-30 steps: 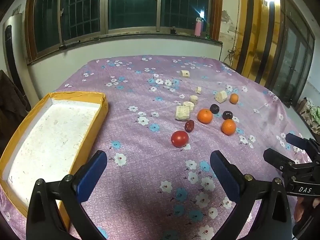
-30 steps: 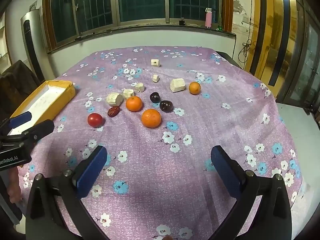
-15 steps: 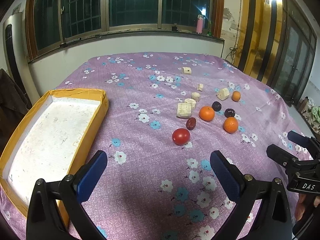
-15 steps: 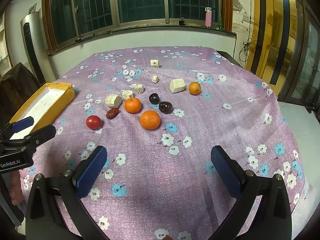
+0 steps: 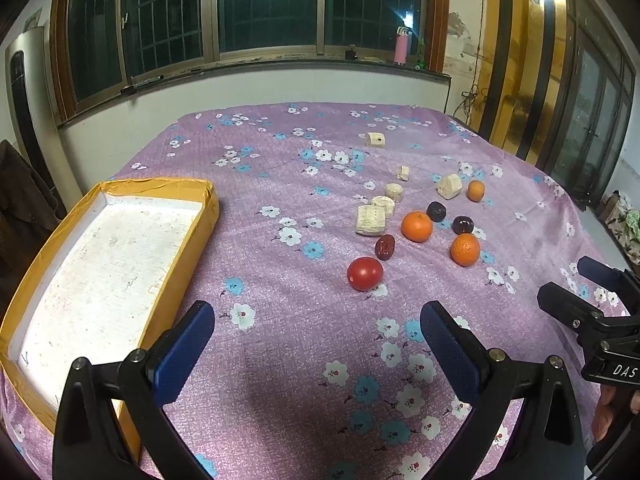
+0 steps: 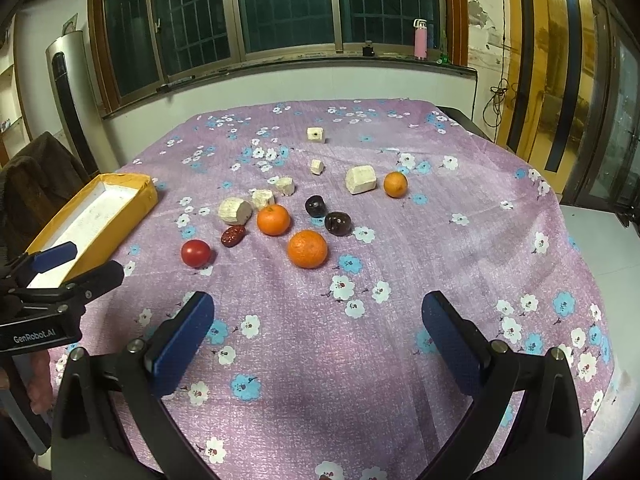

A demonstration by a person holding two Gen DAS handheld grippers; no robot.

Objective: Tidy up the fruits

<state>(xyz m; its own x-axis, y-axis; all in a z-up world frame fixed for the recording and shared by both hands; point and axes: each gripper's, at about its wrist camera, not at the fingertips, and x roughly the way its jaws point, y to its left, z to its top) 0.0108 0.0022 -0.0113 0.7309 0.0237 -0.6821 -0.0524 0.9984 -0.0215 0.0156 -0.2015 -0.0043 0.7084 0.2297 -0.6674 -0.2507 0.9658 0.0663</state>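
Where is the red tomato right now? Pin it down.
In the left wrist view the red tomato lies on the tablecloth right of centre, the nearest fruit, just below the red date.

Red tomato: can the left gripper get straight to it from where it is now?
Probably yes. The left gripper is open and empty, and only bare cloth lies between it and the red tomato. The red date sits just behind the tomato, apart from it, so watch the far side.

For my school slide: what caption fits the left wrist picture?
Open left gripper hovers over a flowered cloth between a yellow tray and scattered fruit.
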